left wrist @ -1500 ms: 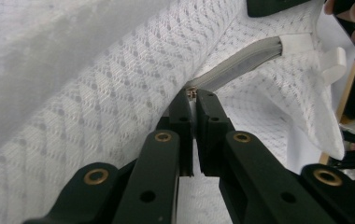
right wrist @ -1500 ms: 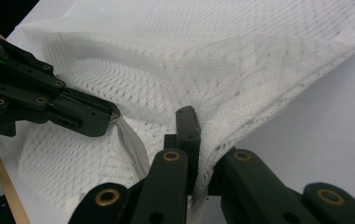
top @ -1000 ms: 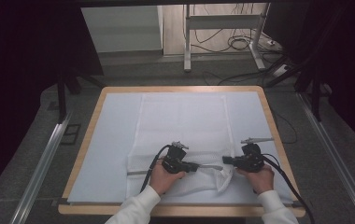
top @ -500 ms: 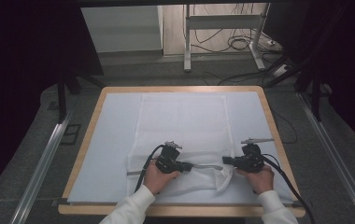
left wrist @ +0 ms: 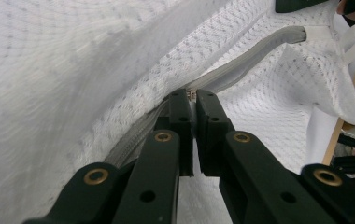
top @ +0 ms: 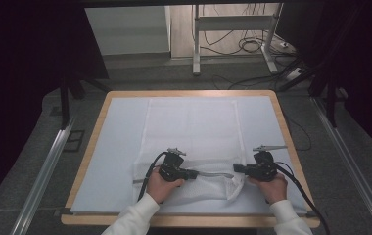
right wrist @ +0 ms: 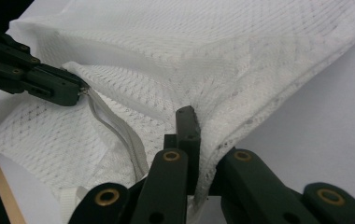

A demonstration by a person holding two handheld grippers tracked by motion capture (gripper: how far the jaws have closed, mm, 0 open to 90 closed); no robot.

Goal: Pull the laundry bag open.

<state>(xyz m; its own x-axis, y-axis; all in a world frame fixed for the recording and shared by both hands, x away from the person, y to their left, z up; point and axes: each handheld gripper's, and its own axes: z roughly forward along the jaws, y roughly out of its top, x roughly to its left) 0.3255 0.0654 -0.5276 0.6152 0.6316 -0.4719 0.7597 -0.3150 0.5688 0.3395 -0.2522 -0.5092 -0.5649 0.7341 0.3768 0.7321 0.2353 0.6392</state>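
a white mesh laundry bag [top: 191, 142] lay across the lower middle of the frame on the padded table [top: 105, 161]. the left gripper [top: 192, 174] pinched its zipper pull [left wrist: 192, 94]; the right gripper [top: 236, 169] clamped the bag's corner at lower right.

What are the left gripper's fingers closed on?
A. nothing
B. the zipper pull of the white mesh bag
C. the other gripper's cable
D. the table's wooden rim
B: the left gripper pinches the small metal zipper pull on the mesh bag.
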